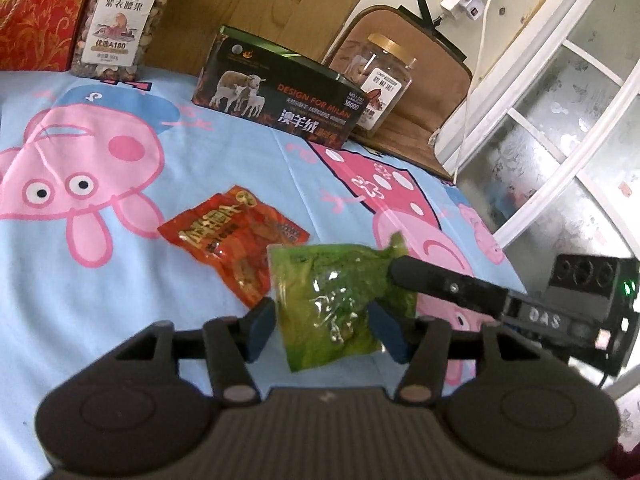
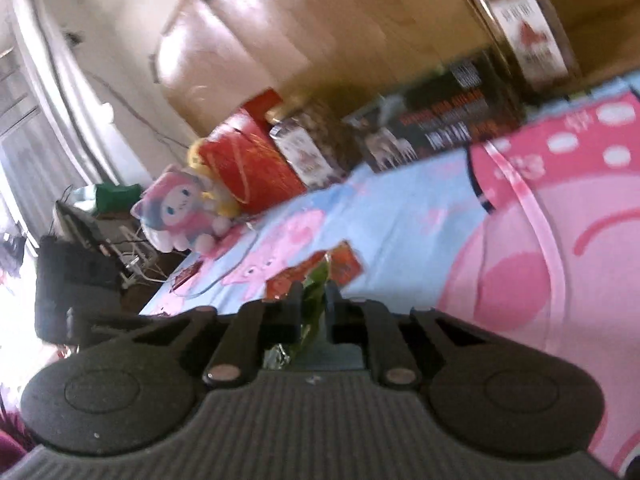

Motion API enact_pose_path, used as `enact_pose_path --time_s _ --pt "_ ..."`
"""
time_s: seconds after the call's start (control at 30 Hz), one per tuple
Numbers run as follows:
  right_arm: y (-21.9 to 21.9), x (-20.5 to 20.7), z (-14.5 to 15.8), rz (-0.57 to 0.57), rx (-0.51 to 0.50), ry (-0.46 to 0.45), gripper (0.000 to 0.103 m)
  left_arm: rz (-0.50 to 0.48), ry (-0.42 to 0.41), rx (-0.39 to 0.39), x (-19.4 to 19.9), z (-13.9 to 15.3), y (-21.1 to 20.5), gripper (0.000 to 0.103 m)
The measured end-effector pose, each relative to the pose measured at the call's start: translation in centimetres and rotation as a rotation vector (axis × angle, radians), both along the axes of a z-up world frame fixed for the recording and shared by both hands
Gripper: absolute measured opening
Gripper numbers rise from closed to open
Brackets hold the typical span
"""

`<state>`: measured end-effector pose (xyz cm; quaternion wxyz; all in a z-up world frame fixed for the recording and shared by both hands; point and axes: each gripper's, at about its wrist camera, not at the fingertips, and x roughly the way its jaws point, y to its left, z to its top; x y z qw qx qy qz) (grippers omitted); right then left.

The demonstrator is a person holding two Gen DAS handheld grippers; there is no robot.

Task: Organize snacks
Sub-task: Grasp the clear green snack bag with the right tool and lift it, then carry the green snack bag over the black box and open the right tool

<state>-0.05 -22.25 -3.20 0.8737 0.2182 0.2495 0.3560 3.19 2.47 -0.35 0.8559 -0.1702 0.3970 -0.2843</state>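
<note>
Two claws meet at the green snack packet [image 1: 340,300]: right gripper [image 2: 314,304] pinches it, left gripper [image 1: 326,326] spread. Next, carry it off.

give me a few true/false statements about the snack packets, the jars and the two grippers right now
1. The right gripper is shut on the green snack packet. True.
2. The left gripper clamps the green packet. False: its jaws stand open on either side of it, the pads apart from it.
3. The red snack packet lies flat on the cartoon pig sheet. True.
4. The black sheep-print box stands between two nut jars. True: the full jar and the nearly empty jar.
5. The red packet lies on top of the green one. False: the green one overlaps it.
</note>
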Motion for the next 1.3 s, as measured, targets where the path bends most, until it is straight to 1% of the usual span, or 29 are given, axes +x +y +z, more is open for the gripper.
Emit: enact_pose_path --time_s 0.03,0.1,0.17,0.23,0.33,0.43,0.47,0.5,0.57,0.63,0.7,0.77,0.8,0.87,1.0,1.03,1.1,1.17,1.2,1.23,1.27,1.3 --pt "0.1 -0.4 0.2 0.003 -0.009 -0.033 0.011 0.001 0.001 -0.008 0.0 0.0 0.1 0.063" --pt "0.1 -0.9 0.3 0.012 -0.010 -0.085 0.010 0.017 -0.002 -0.013 -0.1 0.2 0.2 0.086" --pt "0.0 -1.3 0.5 0.036 0.002 -0.131 0.009 0.042 -0.026 0.004 -0.3 0.5 0.3 0.092" --pt "0.1 -1.6 0.6 0.047 0.000 -0.162 0.009 0.034 -0.044 0.001 -0.5 0.8 0.3 0.092" --pt "-0.1 -1.3 0.6 0.066 0.018 -0.163 0.009 0.008 -0.050 -0.029 -0.5 1.0 0.3 0.084" --pt "-0.3 -1.4 0.6 0.071 0.039 -0.158 0.007 -0.014 -0.038 -0.059 -0.3 0.8 0.2 0.084" --pt "-0.5 -1.3 0.5 0.077 0.053 -0.156 0.005 -0.020 -0.024 -0.081 -0.2 0.6 0.3 0.086" --pt "-0.6 -1.3 0.5 0.082 0.065 -0.156 0.004 -0.023 -0.008 -0.103 0.1 0.3 0.5 0.093" --pt "-0.7 -1.5 0.5 0.085 0.082 -0.154 0.004 -0.012 0.018 -0.149 0.5 -0.1 1.0 0.101" --pt "-0.9 -1.5 0.4 0.082 0.093 -0.143 0.004 -0.014 0.034 -0.196 0.9 -0.5 1.4 0.096" --pt "-1.1 -1.2 0.4 0.076 0.106 -0.124 0.004 -0.037 0.052 -0.244 1.3 -0.8 1.5 0.077" --pt "-1.3 -1.1 0.3 0.071 0.119 -0.109 0.004 -0.045 0.049 -0.237 1.3 -0.9 1.2 0.070" --pt "-1.3 -1.0 0.2 0.066 0.123 -0.100 0.004 -0.053 0.041 -0.239 1.2 -0.9 1.1 0.060" --pt "-1.4 -0.7 0.1 0.055 0.118 -0.077 0.004 -0.064 0.019 -0.242 0.9 -0.6 0.9 0.050" --pt "-1.1 -0.4 -0.1 0.055 0.100 -0.052 0.005 -0.051 -0.046 -0.187 -0.1 0.3 0.7 0.042" --pt "-1.1 -0.3 -0.1 0.062 0.099 -0.042 0.008 -0.047 -0.053 -0.182 -0.2 0.4 0.7 0.041" --pt "-1.1 0.0 -0.4 0.072 0.104 -0.011 0.009 -0.035 -0.052 -0.188 -0.3 0.4 0.9 0.038" --pt "-1.2 0.4 -0.5 0.076 0.112 0.016 0.011 -0.025 -0.037 -0.212 -0.1 0.2 1.4 0.035" --pt "-1.3 0.4 -0.6 0.074 0.114 0.026 0.012 -0.019 -0.030 -0.223 -0.1 0.2 1.7 0.031" --pt "-1.3 0.5 -0.7 0.075 0.115 0.032 0.015 -0.015 -0.025 -0.235 0.0 0.2 2.0 0.027" --pt "-1.3 0.4 -0.7 0.077 0.117 0.033 0.019 -0.013 -0.015 -0.251 0.1 0.2 2.3 0.020" --pt "-1.4 0.3 -0.6 0.083 0.119 0.025 0.033 -0.010 -0.006 -0.268 0.3 0.2 2.6 0.021"
